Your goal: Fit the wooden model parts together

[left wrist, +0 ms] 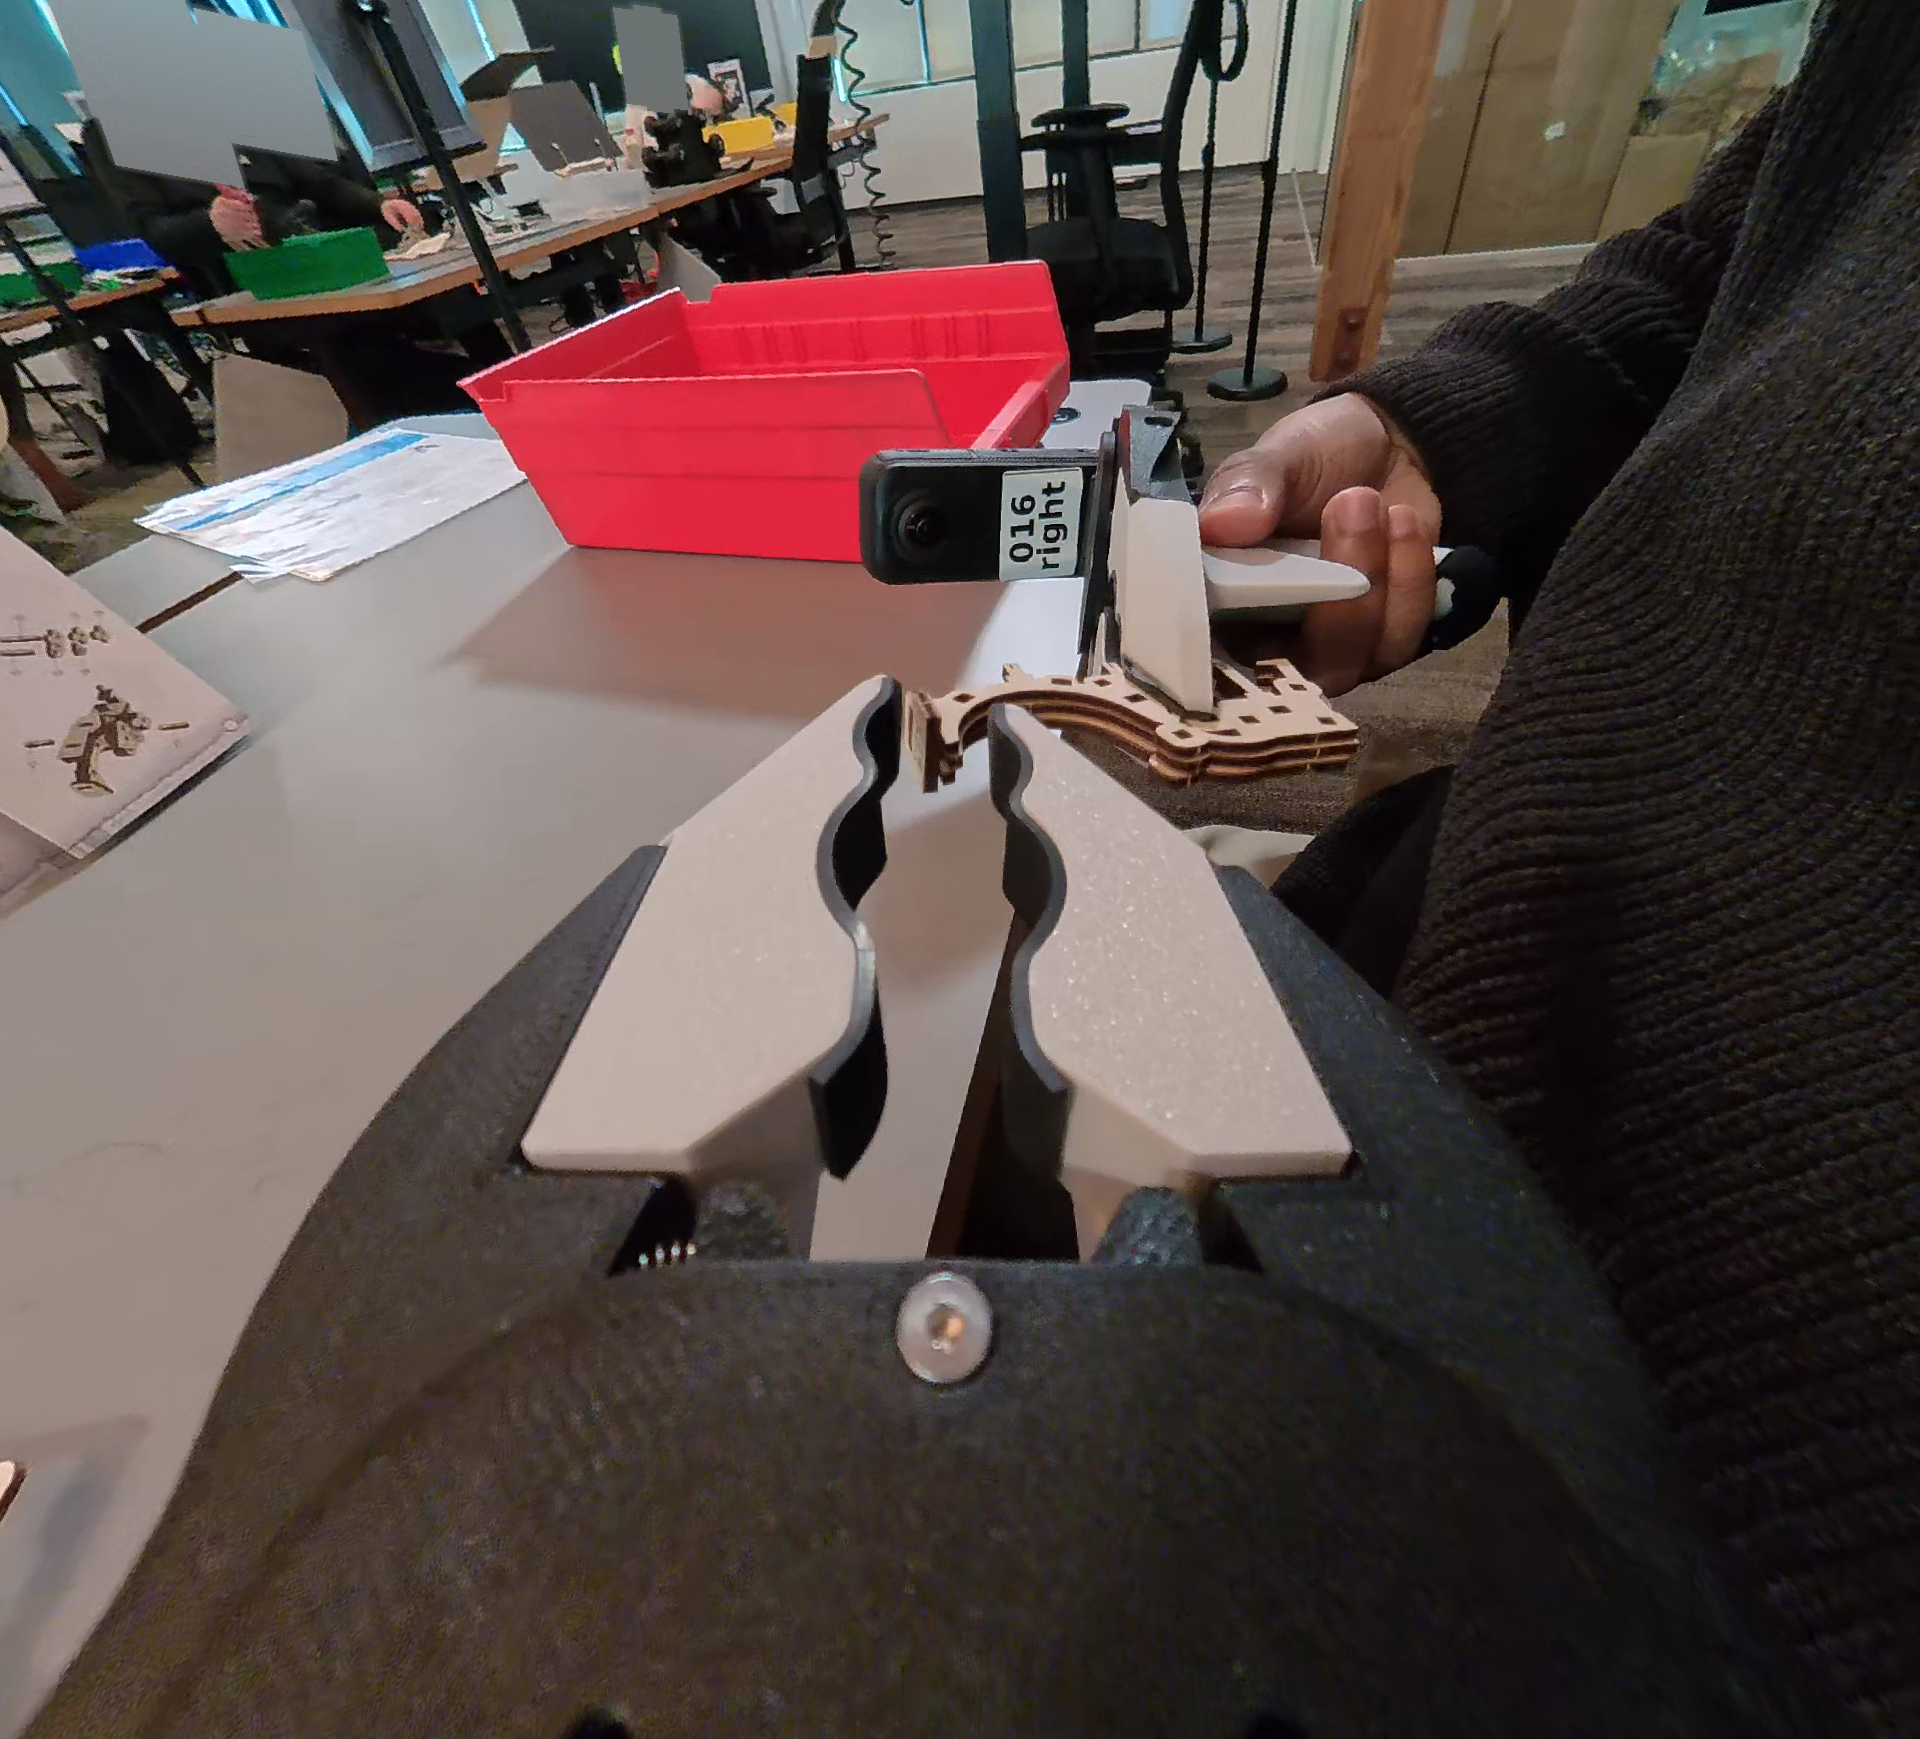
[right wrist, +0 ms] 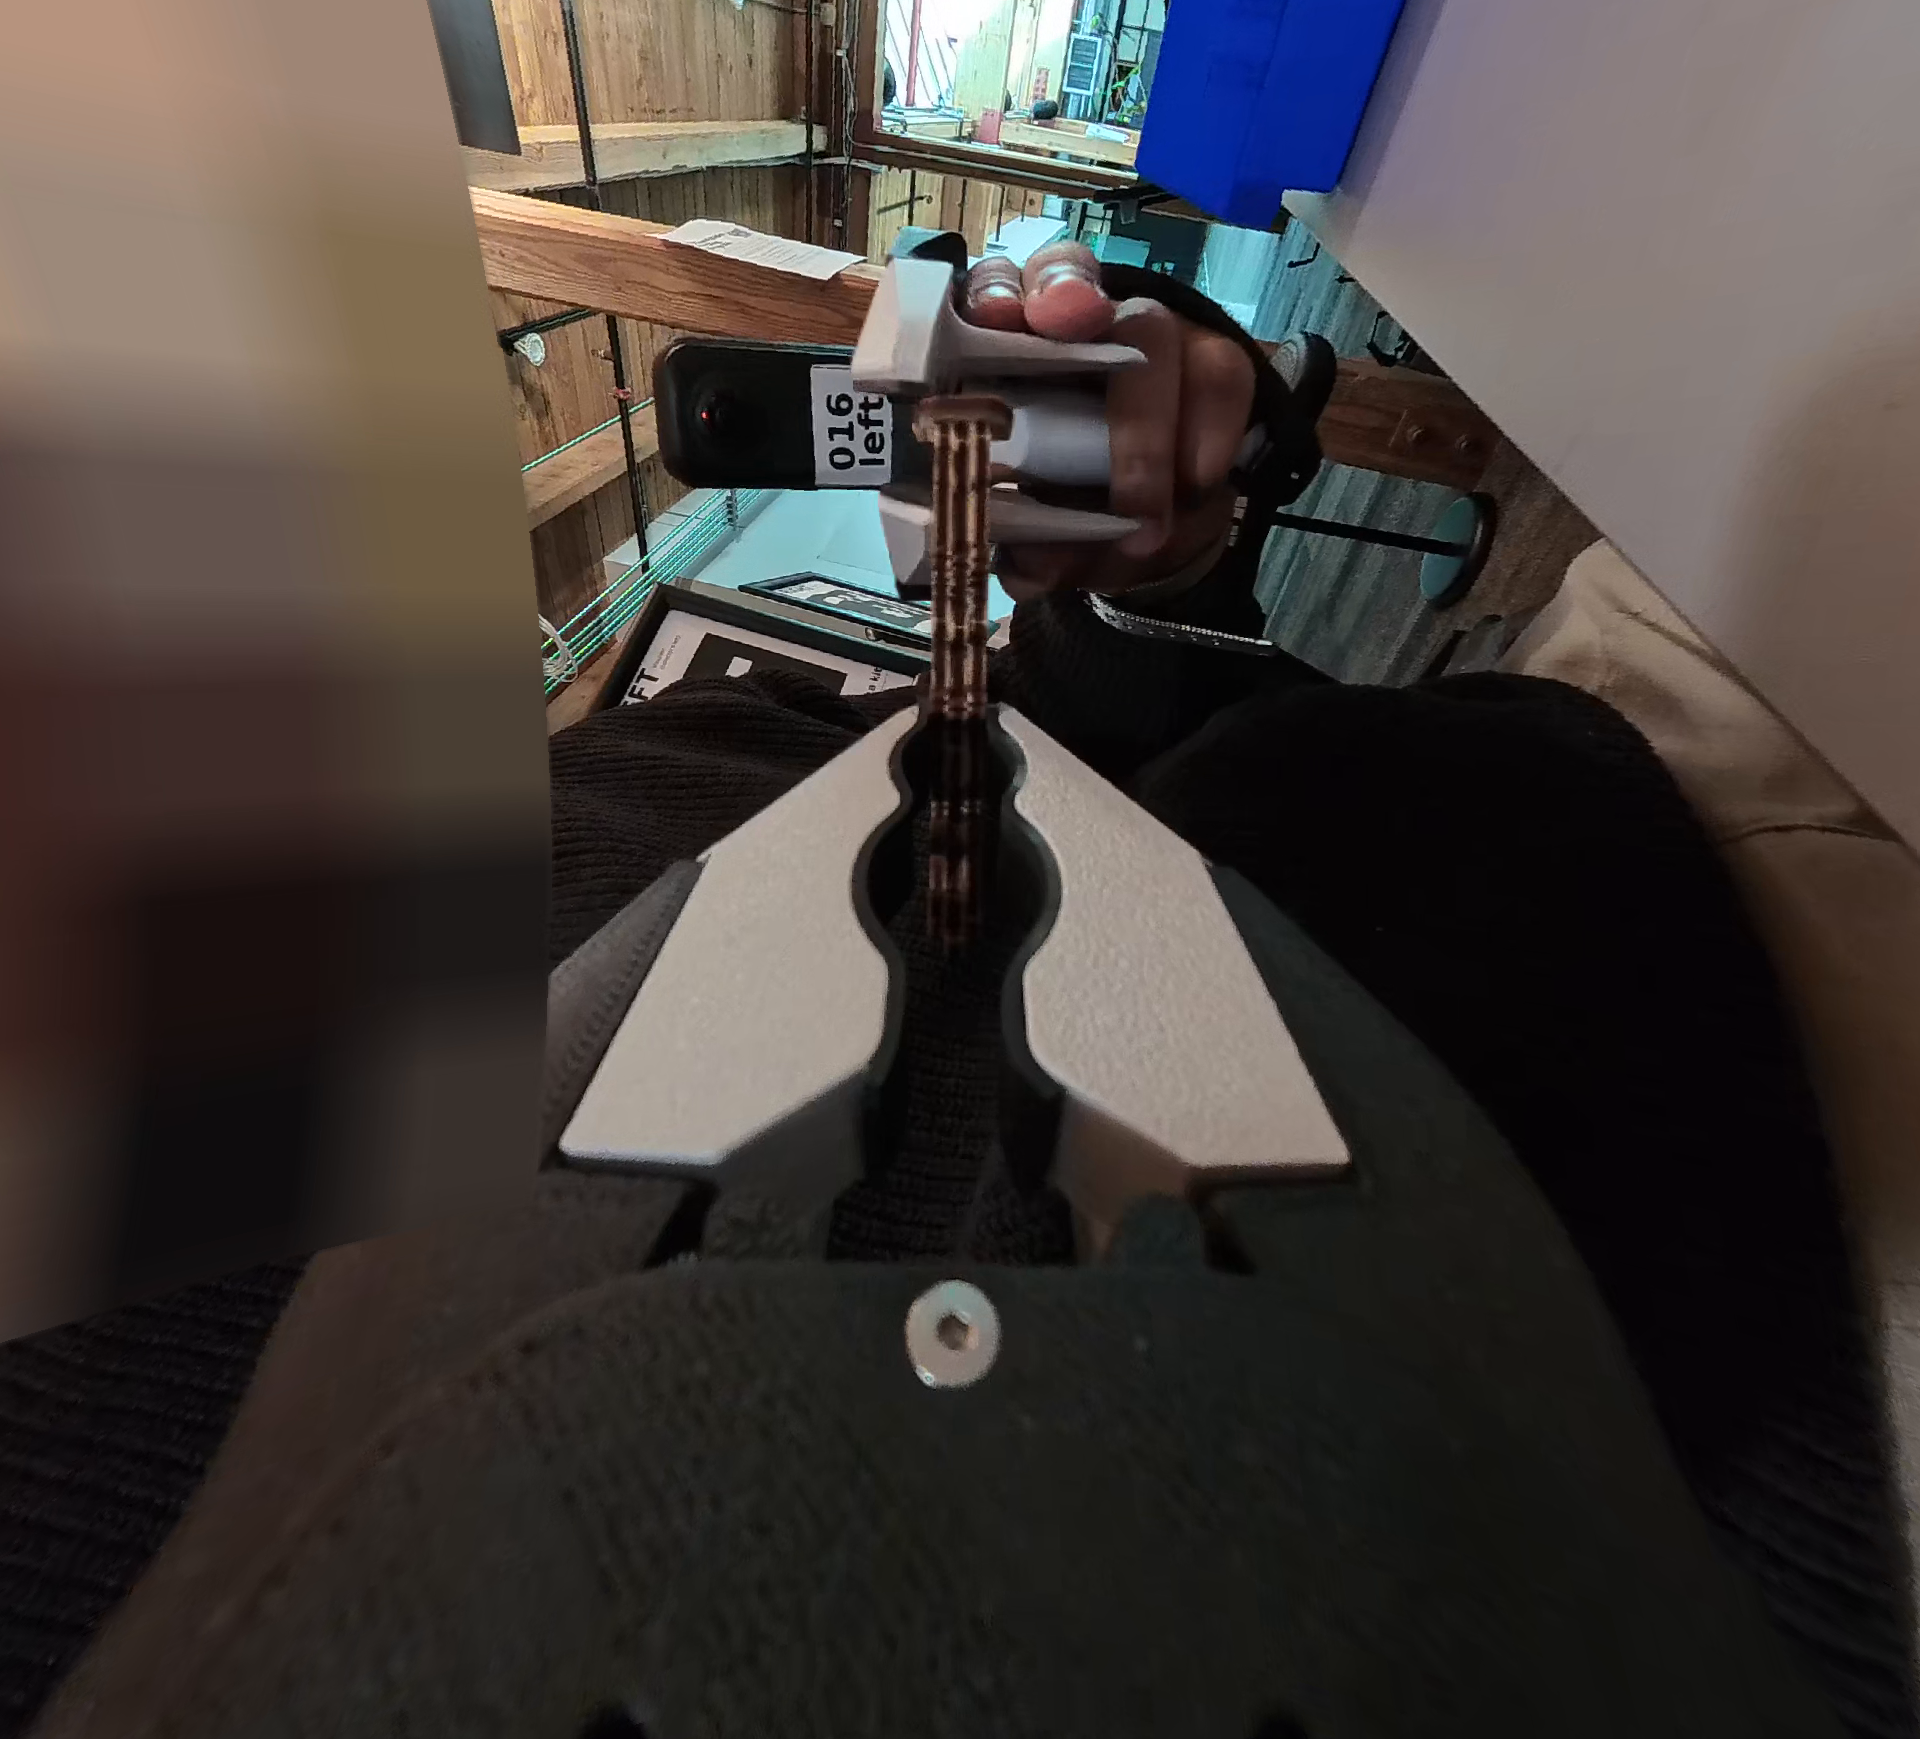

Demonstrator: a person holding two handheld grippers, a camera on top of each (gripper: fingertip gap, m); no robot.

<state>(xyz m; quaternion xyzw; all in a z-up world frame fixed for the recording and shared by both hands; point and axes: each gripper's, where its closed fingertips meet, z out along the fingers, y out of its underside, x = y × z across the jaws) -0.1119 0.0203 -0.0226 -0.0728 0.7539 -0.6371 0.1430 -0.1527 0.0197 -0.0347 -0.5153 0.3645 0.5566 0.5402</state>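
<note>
A layered wooden model assembly with notched edges hangs in the air over the table's near edge. My right gripper is shut on its right part. In the right wrist view the assembly shows edge-on and runs forward from between my right gripper's closed tips. My left gripper is open. The assembly's curved left end sits in the gap between its fingertips, and no contact shows. In the right wrist view the left gripper straddles the far end of the wood.
A red plastic bin stands on the grey table behind the grippers. Instruction sheets and printed papers lie at the left. A person's dark sweater sleeve fills the right side. A blue bin shows in the right wrist view. Left tips to right tips: about 4 cm.
</note>
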